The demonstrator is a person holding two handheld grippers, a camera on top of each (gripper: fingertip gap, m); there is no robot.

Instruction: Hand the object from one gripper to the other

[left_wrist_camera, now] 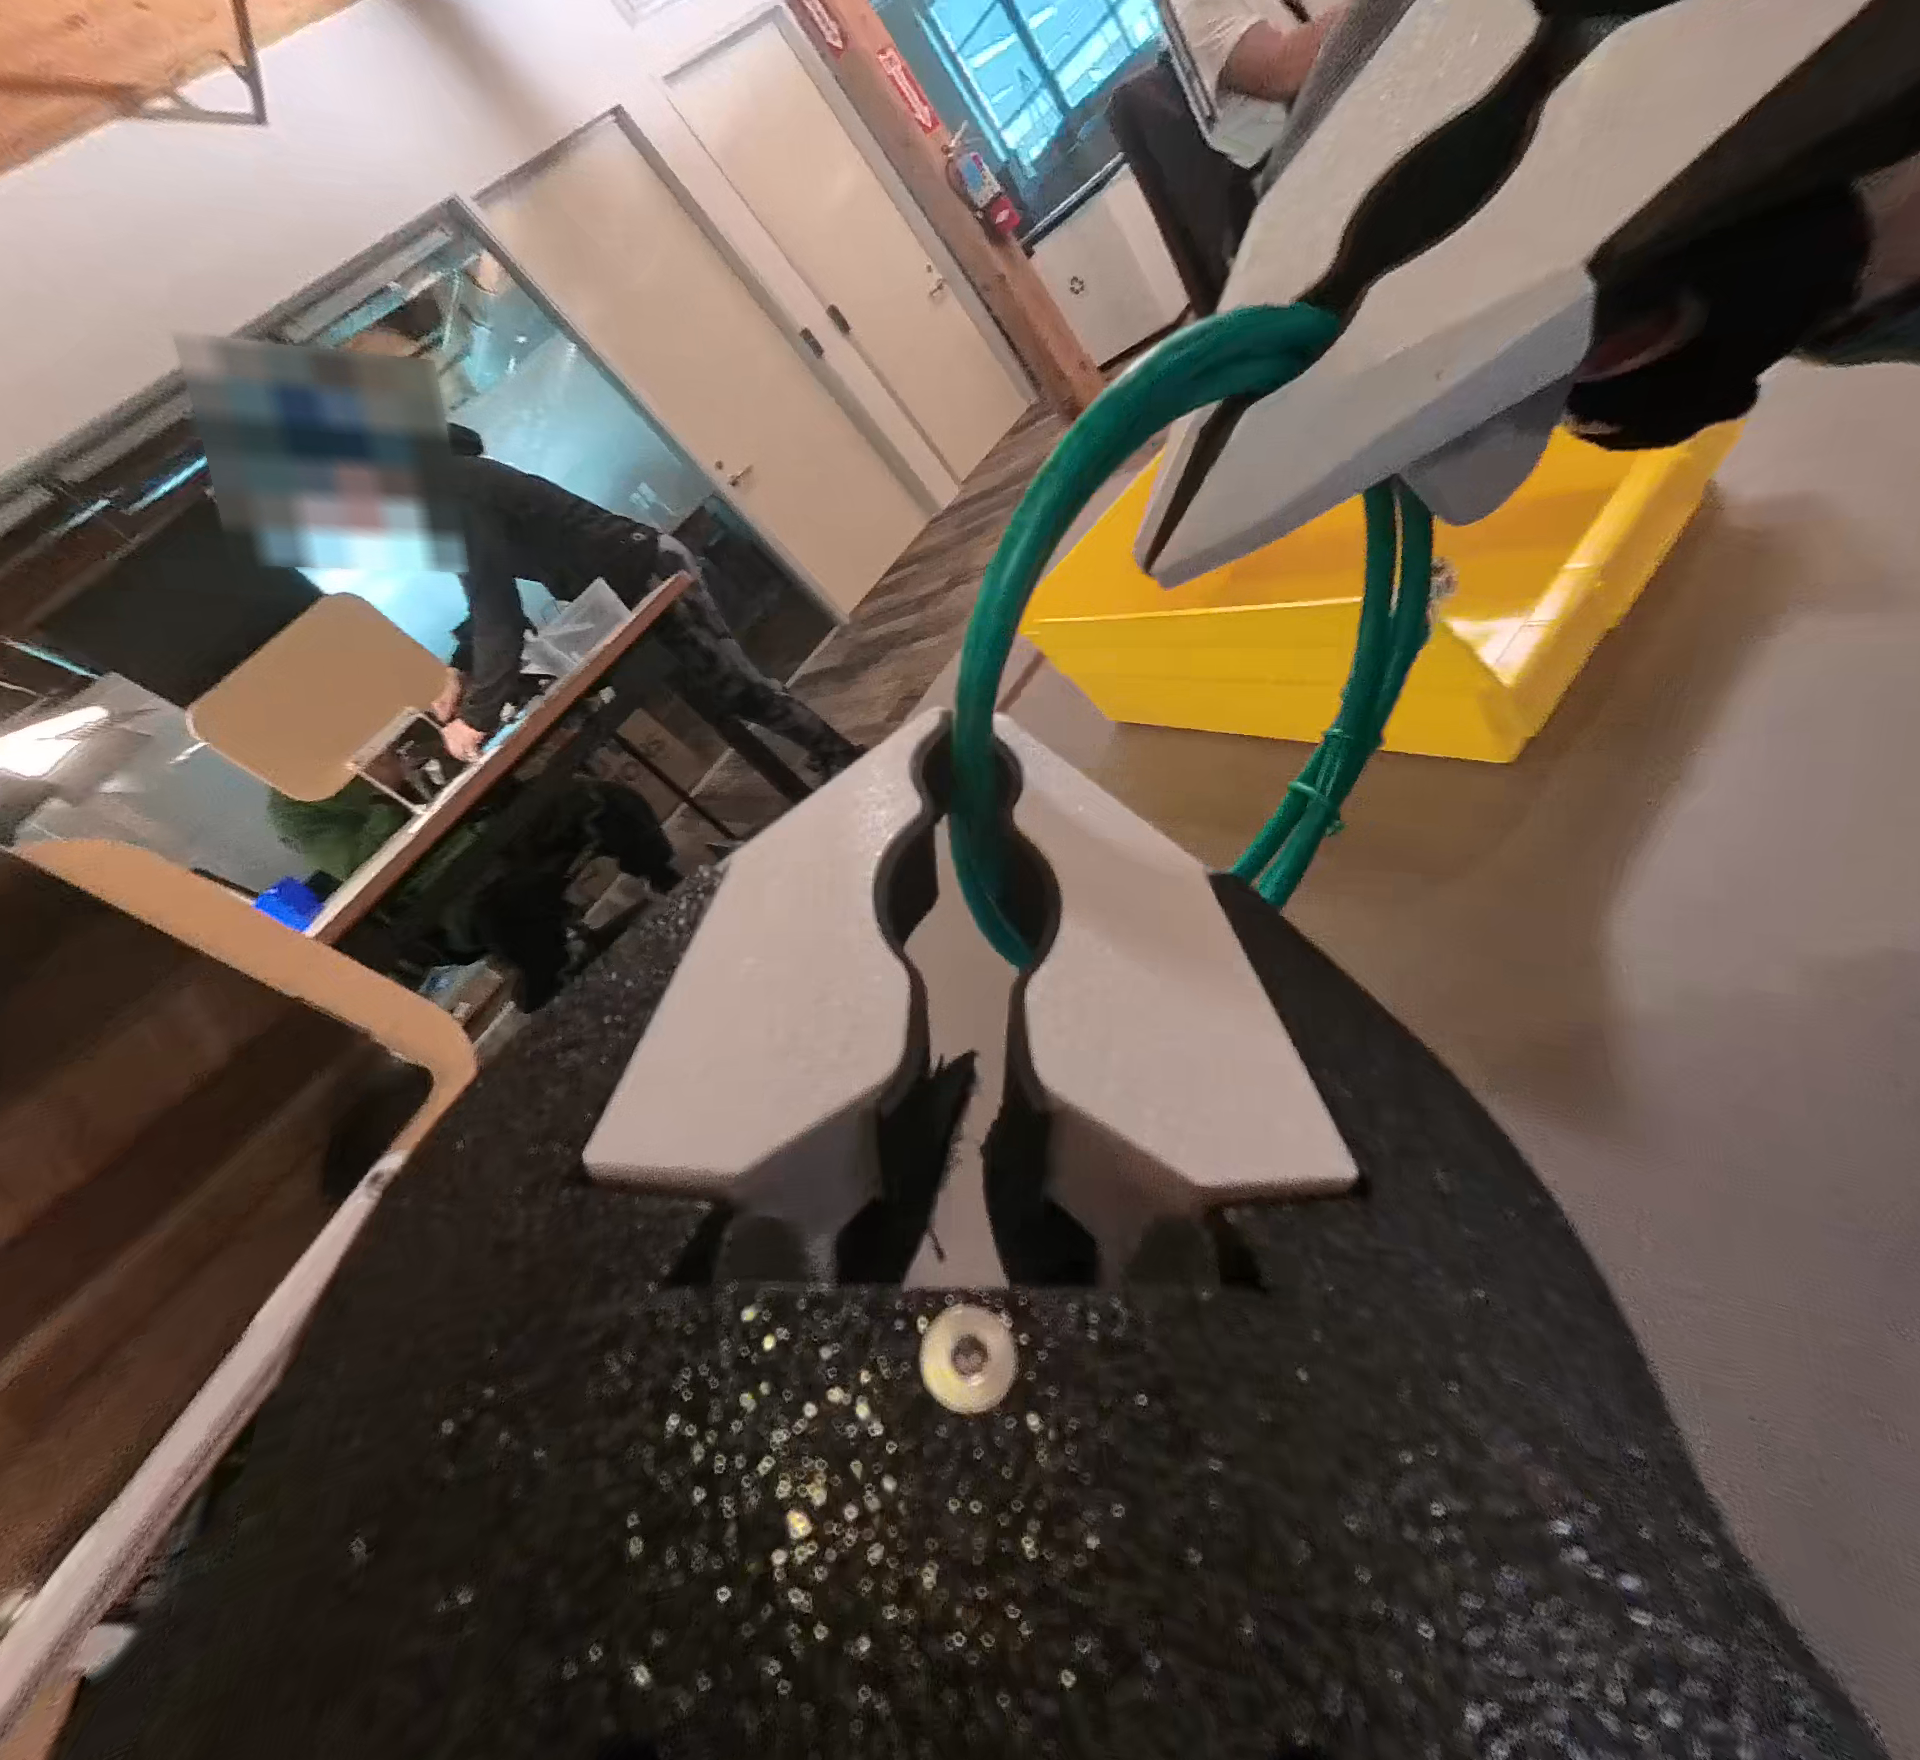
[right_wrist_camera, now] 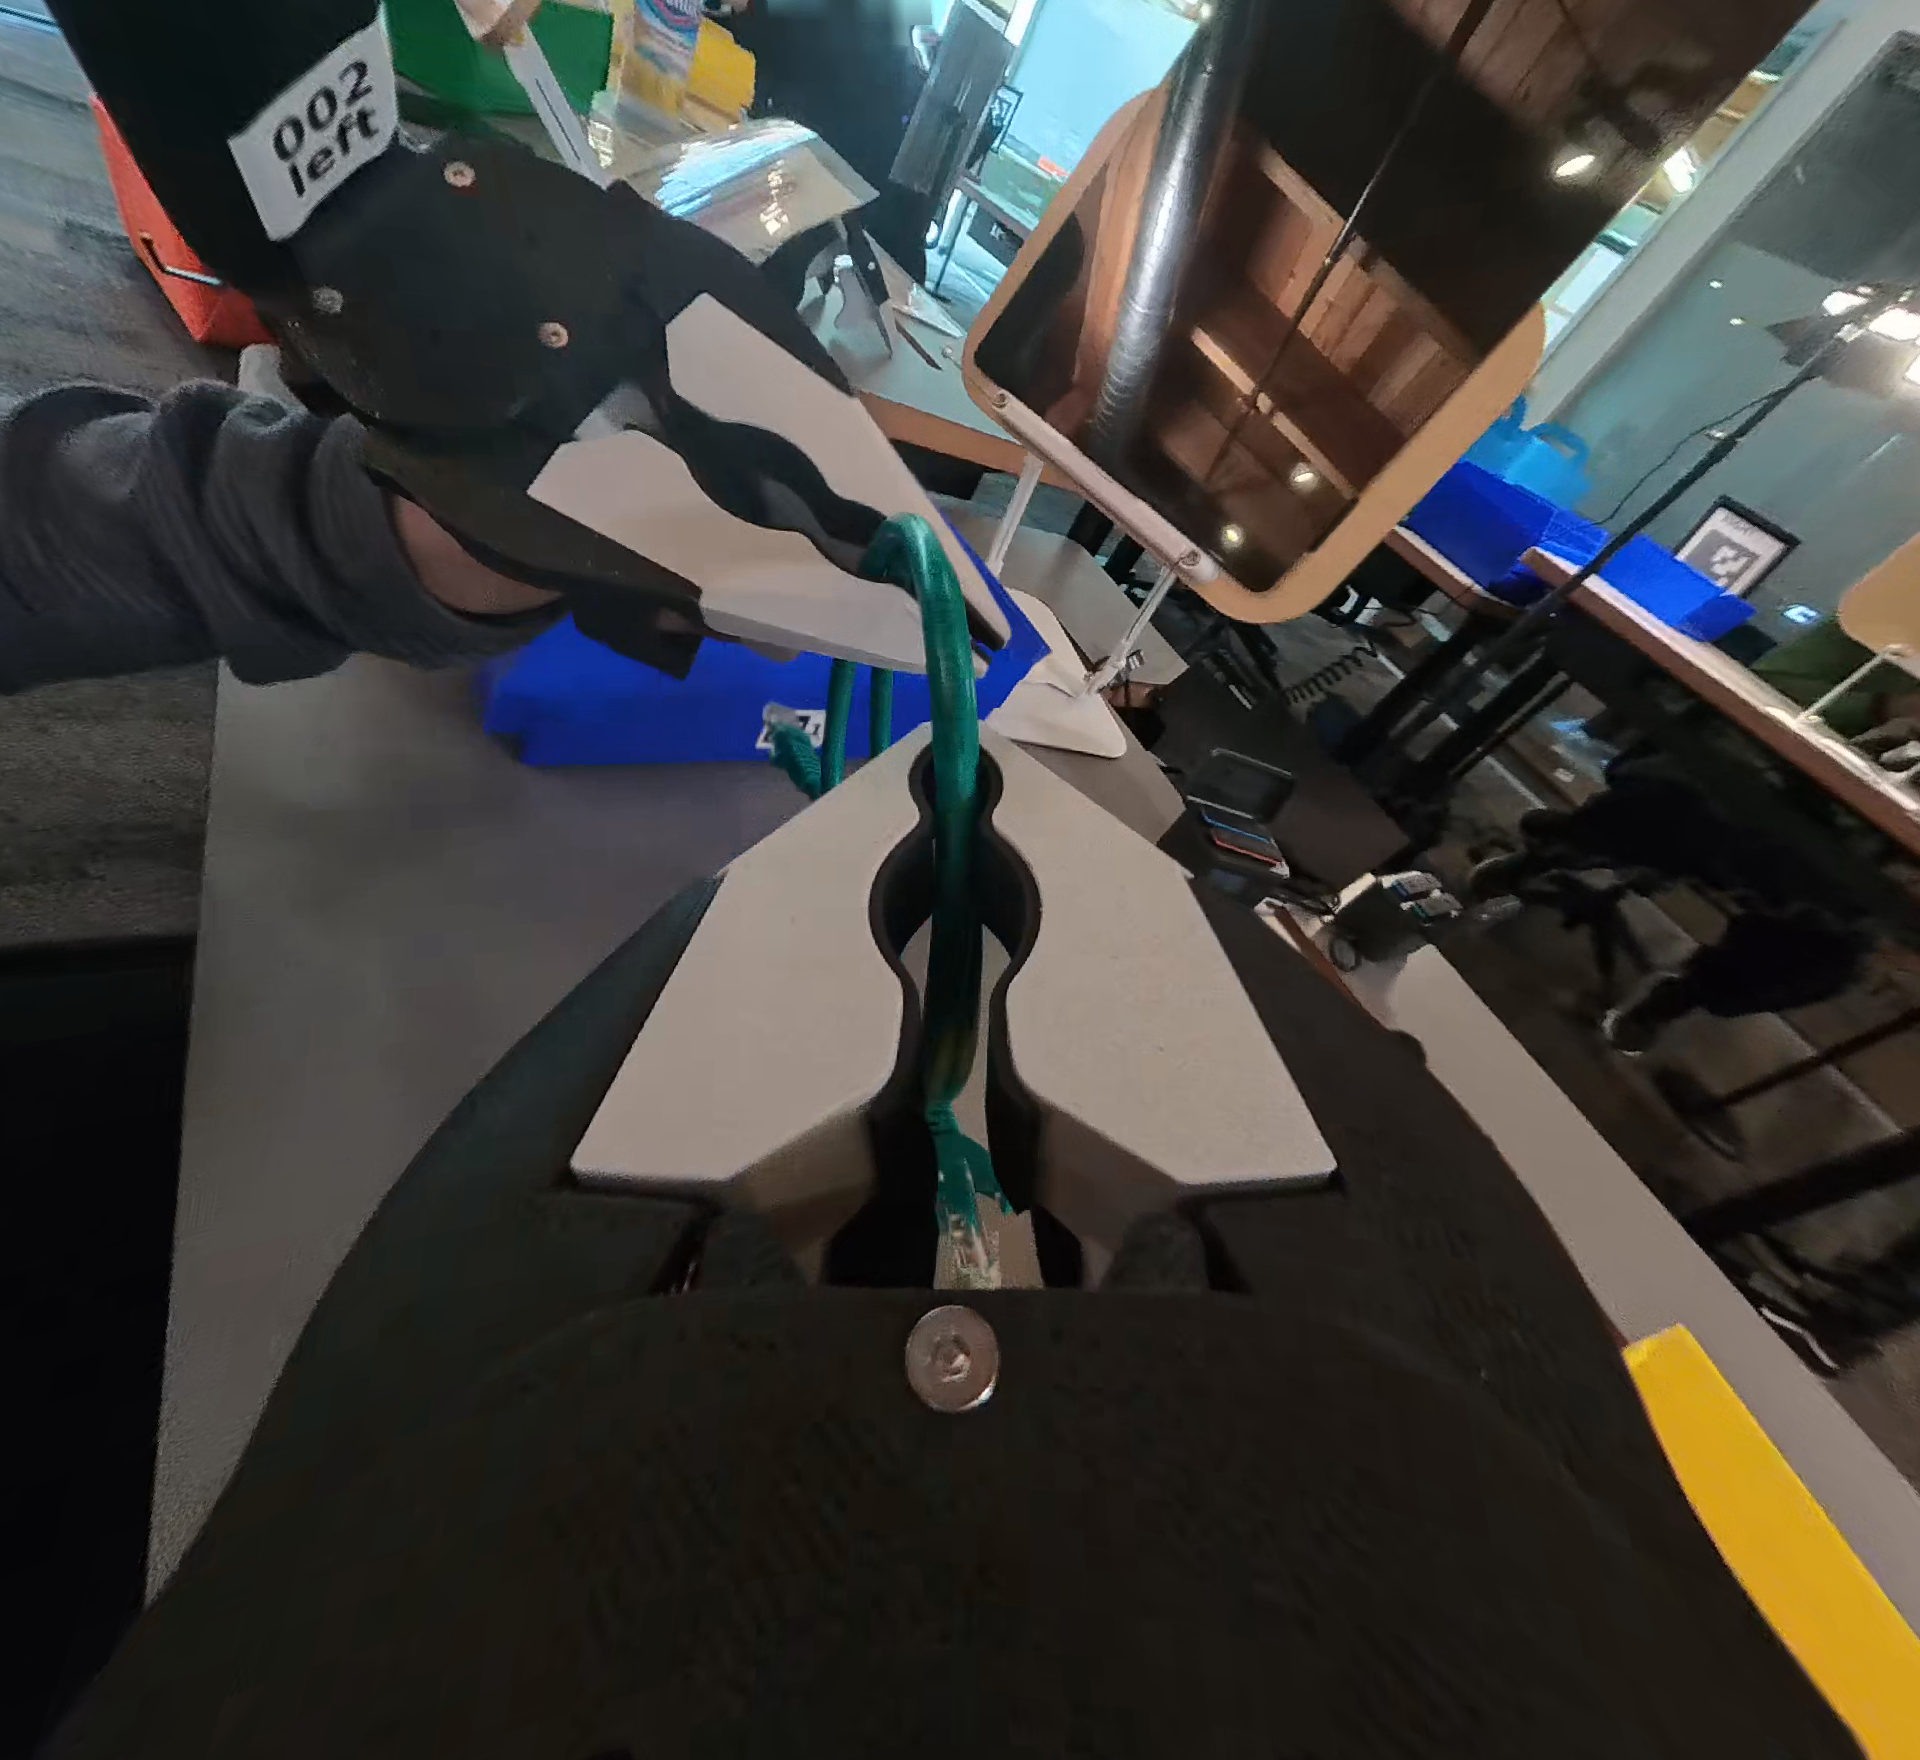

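A coil of green cable (left_wrist_camera: 1049, 505) hangs between my two grippers above the grey table (left_wrist_camera: 1610, 1035). My left gripper (left_wrist_camera: 971, 754) is shut on one side of the loop, and the cable runs through the notches of its grey fingers (left_wrist_camera: 810, 962). My right gripper (left_wrist_camera: 1335, 302) comes in from the upper right and is shut on the top of the loop. In the right wrist view my right gripper (right_wrist_camera: 956, 760) grips the cable (right_wrist_camera: 951, 661), with a clear plug end back between its fingers. The left gripper (right_wrist_camera: 868, 541), held by a gloved hand, clamps the same loop.
A yellow bin (left_wrist_camera: 1247, 671) sits on the table behind the coil. A blue bin (right_wrist_camera: 623, 702) lies beyond the left gripper. A tan-framed mirror panel on a white stand (right_wrist_camera: 1299, 276) stands at the table's far edge. People and other tables are in the background. My left and right fingertips are right by each other.
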